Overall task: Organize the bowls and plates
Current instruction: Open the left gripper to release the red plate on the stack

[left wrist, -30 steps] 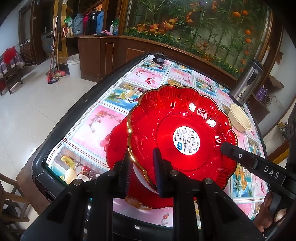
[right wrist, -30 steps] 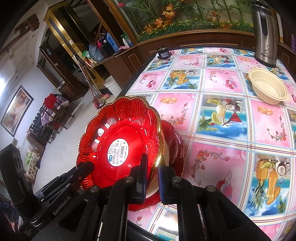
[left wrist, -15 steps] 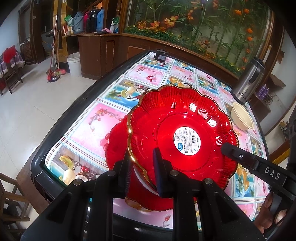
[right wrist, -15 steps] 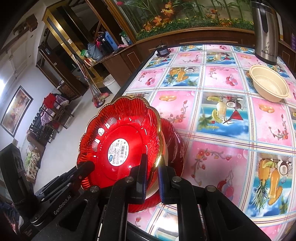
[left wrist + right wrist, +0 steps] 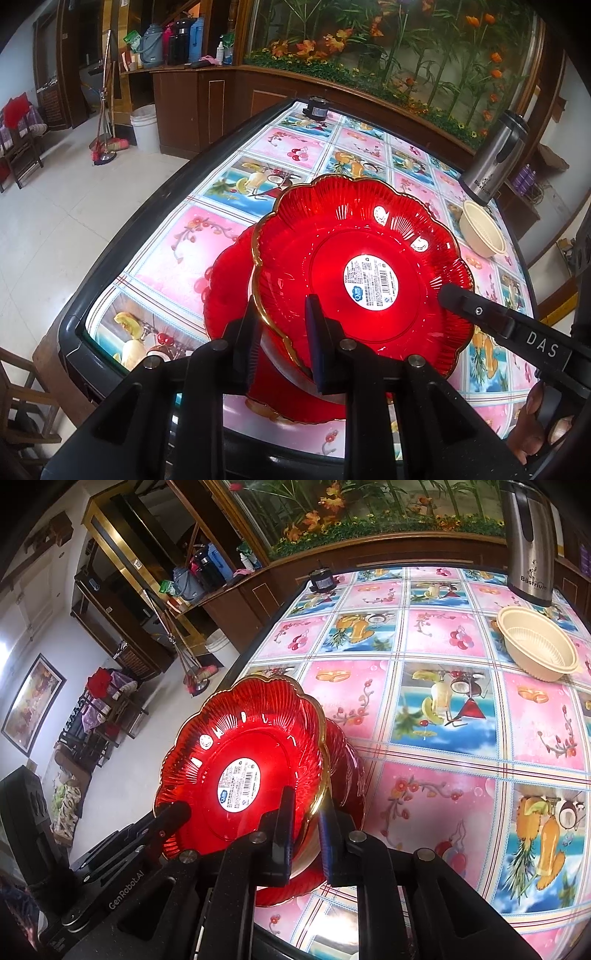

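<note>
A red scalloped plate (image 5: 369, 258) with a gold rim and a white label is held tilted above a second red plate (image 5: 225, 288) that lies on the table. My left gripper (image 5: 282, 306) is shut on the near rim of the upper plate. In the right wrist view the same upper plate (image 5: 240, 746) has its rim between the fingers of my right gripper (image 5: 306, 805), whose jaws are opening, with a sliver of gap at the right pad. The lower plate (image 5: 347, 775) shows behind it. Each view also shows the other gripper's finger at the plate's edge.
A cream bowl (image 5: 535, 646) sits at the far right of the table, beside a steel kettle (image 5: 532, 539). A small black object (image 5: 316, 109) stands at the far edge. The table (image 5: 147, 206) has a dark raised rim and a fruit-print cloth. A wooden counter stands beyond it.
The right gripper's fingers have parted a little around the plate's rim. Both hands and the plates are otherwise where they were.
</note>
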Tool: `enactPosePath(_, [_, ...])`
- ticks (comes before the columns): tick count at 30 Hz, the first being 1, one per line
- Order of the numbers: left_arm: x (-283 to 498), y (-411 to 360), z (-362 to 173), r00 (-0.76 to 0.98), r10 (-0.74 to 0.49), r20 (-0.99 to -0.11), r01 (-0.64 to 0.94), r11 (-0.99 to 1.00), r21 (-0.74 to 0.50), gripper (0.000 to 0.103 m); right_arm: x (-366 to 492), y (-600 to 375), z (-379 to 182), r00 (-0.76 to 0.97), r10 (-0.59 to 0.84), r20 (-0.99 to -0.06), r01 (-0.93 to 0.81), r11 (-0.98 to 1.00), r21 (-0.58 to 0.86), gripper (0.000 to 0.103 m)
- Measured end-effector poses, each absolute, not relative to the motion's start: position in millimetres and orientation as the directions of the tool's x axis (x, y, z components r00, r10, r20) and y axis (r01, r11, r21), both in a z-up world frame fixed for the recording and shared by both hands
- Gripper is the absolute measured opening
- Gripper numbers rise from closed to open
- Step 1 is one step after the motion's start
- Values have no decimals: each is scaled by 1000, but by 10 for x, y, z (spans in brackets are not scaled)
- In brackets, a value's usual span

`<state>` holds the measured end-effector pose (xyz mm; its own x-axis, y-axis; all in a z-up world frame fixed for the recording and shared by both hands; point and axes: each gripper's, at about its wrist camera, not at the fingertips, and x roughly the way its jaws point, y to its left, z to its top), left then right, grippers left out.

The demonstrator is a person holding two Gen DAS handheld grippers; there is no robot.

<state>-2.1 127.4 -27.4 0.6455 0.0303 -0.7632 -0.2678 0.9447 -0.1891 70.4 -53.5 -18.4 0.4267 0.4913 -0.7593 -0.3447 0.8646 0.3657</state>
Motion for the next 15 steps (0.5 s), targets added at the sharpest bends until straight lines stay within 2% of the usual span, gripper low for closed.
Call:
enactPosePath(9, [2,1251,-271,644,29,-765,-265,946,-187,19,704,-543,-187,426,490,-760,-343,865,366,15])
enactPosePath(12, [16,1272,-271,642,17,-767,-267,942,-203,23,705,-555,-190,423,491,-762,-338,865,370,16])
enactPosePath(13, [16,1276,-270,640,14,-768,-267,942,-205,26,706,-555,-190,423,491,-761,-339,865,370,17])
enactPosePath(15, [12,1275,-271,634,9,-773,-265,942,-206,40,711,-556,-191,422,492,-762,-339,865,370,17])
